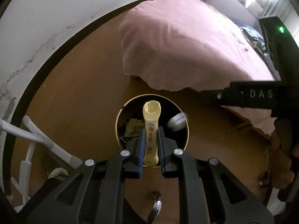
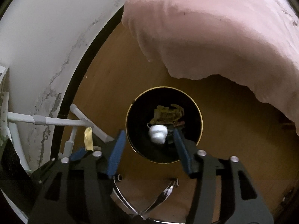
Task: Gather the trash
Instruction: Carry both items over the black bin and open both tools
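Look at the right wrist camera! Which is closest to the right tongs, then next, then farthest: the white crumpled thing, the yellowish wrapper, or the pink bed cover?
1. White crumpled thing: between the open right tongs, over the black bin.
2. Yellowish wrapper: deeper in the bin, just past the white thing.
3. Pink bed cover: far beyond the bin, up on the bed.

My left wrist camera looks steeply down along its tongs (image 1: 151, 145), close above the round bin (image 1: 119, 115) on the floor (image 1: 78, 85). My right wrist camera points down nearly the same way, near the bin (image 2: 200, 119). Both share bin, floor (image 2: 112, 78), pink bedcover (image 1: 186, 43) and wall (image 1: 46, 18).
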A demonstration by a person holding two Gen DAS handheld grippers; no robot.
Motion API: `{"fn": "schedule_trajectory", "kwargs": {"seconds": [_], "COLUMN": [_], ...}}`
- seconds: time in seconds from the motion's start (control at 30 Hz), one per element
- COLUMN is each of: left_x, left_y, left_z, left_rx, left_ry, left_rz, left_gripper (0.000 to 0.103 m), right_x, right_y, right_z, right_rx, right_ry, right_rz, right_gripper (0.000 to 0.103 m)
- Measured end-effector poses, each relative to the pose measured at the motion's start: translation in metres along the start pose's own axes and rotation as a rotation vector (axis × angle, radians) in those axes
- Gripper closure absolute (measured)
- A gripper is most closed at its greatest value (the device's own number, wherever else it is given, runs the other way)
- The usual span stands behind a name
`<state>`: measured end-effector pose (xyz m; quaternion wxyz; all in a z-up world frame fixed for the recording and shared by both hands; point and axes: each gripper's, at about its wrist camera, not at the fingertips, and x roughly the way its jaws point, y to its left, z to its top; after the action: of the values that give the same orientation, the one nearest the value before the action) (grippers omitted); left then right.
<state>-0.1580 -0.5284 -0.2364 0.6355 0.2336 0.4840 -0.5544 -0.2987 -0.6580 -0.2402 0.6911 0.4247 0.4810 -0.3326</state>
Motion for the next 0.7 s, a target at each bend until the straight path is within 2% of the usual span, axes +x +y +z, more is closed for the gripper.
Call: {"fn": "schedule_trajectory", "kwargs": {"seconds": [0.4, 0.47, 0.53, 0.7], "left_x": [0.0091, 0.0095, 0.0081, 0.008], "left_y": [0.0007, 0.0014, 0.0024, 0.0031], "left_z": [0.0029, 0.0034, 0.0035, 0.0026], "left_rx": [-0.024, -0.031, -0.039, -0.045], "left_ry": [0.038, 0.038, 0.03, 0.031], "left_rz": [-0.049, -0.048, -0.049, -0.056], "left_gripper": [0.088, 0.071, 0.061, 0.06], "right_x": [-0.0006, -0.0016, -0.0021, -0.0014], "right_y": [-0.0022, -0.0035, -0.0041, -0.0041], "right_z": [-0.0019, -0.0022, -0.0028, -0.0021], "right_rx": [0.022, 0.026, 0.03, 0.029], "right_ry": [-0.012, -0.016, -0.017, -0.02], "right_rz": [0.003, 0.002, 0.003, 0.003], "right_gripper": [0.04, 0.04, 0.039, 0.036]}}
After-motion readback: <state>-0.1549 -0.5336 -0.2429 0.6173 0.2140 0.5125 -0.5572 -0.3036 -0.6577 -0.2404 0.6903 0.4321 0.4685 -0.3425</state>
